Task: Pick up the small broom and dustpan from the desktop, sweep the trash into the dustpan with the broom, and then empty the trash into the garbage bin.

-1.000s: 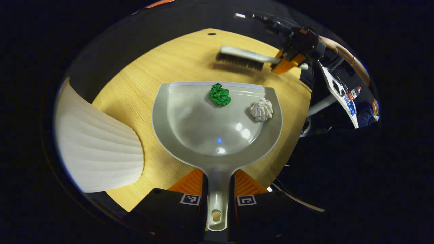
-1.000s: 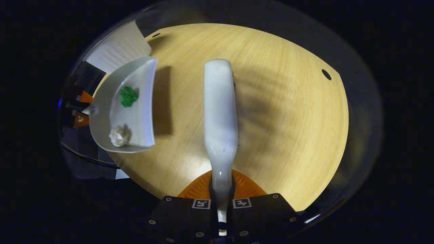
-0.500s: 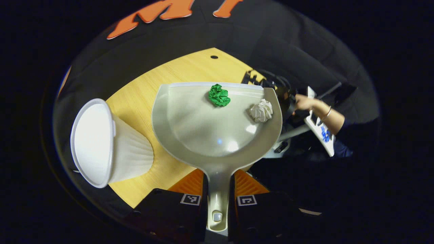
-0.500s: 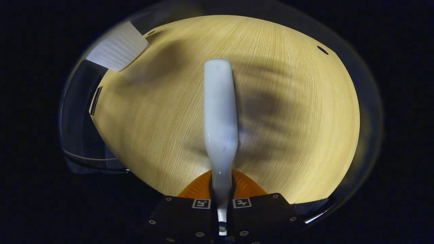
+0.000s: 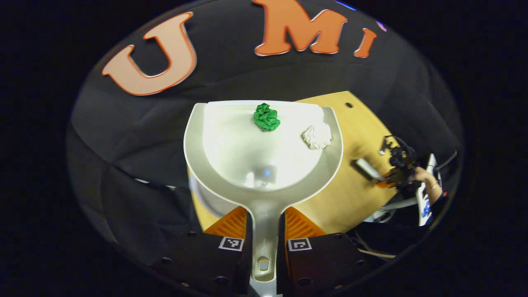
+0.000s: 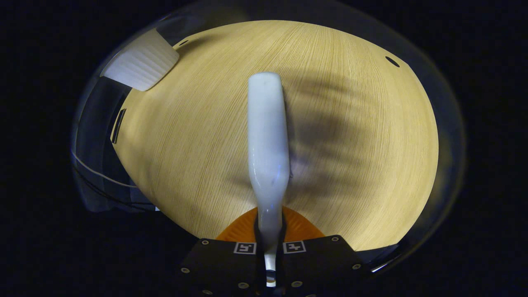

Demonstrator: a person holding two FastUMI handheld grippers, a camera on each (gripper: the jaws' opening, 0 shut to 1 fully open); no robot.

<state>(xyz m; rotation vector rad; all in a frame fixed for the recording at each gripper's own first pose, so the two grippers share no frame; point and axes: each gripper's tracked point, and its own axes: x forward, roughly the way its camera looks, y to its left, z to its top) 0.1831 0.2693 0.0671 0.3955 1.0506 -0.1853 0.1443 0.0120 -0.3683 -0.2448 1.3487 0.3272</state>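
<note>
Now we hold one dustpan [image 5: 264,156] in the left gripper [image 5: 264,231], whose two fingers press on the pan's handle from either side — clenched on it at the near edge of the left gripper view. Two pieces of trash lie in the pan: one green crumpled ball [image 5: 266,117] near the far lip at the middle, and one white crumpled ball [image 5: 317,136] to its right, close against the right wall. The two are apart, not touching. The pan is lifted off the wooden desktop [image 5: 342,194], which shows below and to the right of it; a curved white rim shows just under the pan's near left edge, but we cannot tell what it belongs to.

Farther right in that view, a hand [image 5: 425,177] holds the right gripper [image 5: 392,179] over the desktop, with the pale broom [image 5: 367,169] sticking out from it.

In the right gripper view, we count one broom [image 6: 268,136], its handle squeezed between the right gripper's [image 6: 270,231] two fingers and its pale back reaching away over the desktop [image 6: 363,144]. One white ribbed garbage bin [image 6: 140,66] stands at the far left corner of the desktop, well apart from the broom. Small square black-and-white markers sit on both grippers — no readable writing on them.
</note>
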